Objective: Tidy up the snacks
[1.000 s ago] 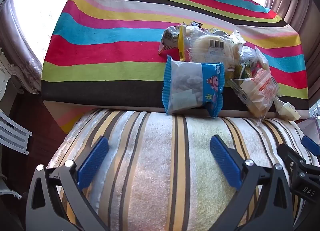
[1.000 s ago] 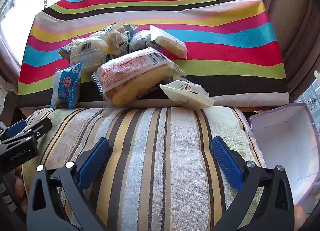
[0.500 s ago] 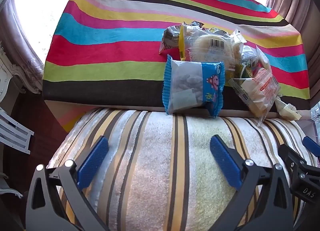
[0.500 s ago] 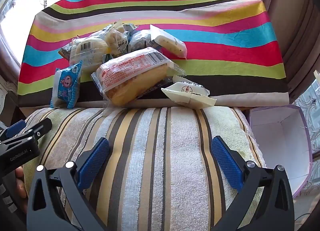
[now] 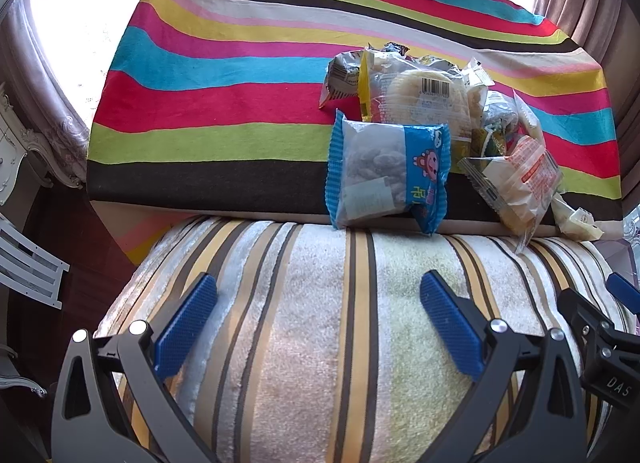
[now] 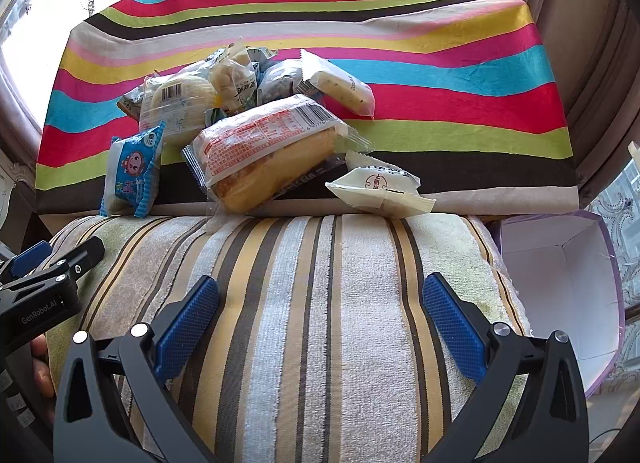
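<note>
Both the left gripper (image 5: 318, 303) and right gripper (image 6: 320, 305) hung spread wide, grasping nothing, above a striped towel (image 6: 312, 303). The snacks (image 6: 256, 139) lay piled beyond, on the striped cloth (image 6: 440, 103); a box (image 6: 560, 283) sat right.

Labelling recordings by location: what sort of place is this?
Probably a home living room or bedroom: draped curtains beside a bright window, a striped cloth over a table, and ornate white furniture.

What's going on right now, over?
Both claws, left and right, open, empty. Snack pile untouched on striped cloth. Box waiting, nothing blocking.
</note>
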`<move>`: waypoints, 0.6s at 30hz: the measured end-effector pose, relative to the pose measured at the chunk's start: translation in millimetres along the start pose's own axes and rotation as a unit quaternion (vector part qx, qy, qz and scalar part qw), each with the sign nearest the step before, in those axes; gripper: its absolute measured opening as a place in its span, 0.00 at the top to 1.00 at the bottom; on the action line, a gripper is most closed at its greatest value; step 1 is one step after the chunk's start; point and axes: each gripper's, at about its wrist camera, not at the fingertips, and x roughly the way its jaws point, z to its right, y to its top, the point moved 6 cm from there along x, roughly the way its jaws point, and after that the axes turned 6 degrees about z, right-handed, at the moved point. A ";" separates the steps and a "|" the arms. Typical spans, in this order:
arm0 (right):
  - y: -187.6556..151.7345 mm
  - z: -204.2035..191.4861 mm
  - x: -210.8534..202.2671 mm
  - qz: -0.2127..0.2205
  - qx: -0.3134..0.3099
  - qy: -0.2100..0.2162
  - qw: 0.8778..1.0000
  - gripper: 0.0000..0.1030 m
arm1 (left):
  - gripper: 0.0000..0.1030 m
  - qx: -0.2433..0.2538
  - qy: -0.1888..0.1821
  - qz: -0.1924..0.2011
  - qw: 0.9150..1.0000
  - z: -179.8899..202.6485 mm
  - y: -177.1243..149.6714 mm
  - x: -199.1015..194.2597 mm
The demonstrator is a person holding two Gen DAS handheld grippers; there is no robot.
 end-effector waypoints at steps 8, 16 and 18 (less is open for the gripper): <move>-0.2 -0.1 0.1 0.000 0.000 0.000 1.000 0.04 | 0.01 0.000 0.003 0.000 1.000 2.6 0.5 -0.8; -0.1 0.1 0.2 0.000 0.000 0.000 1.000 0.04 | 0.01 -0.001 0.003 0.000 1.000 3.1 0.3 -1.0; -0.1 0.0 0.2 0.000 0.000 0.000 1.000 0.04 | 0.01 0.000 0.004 0.000 1.000 3.4 0.5 -1.1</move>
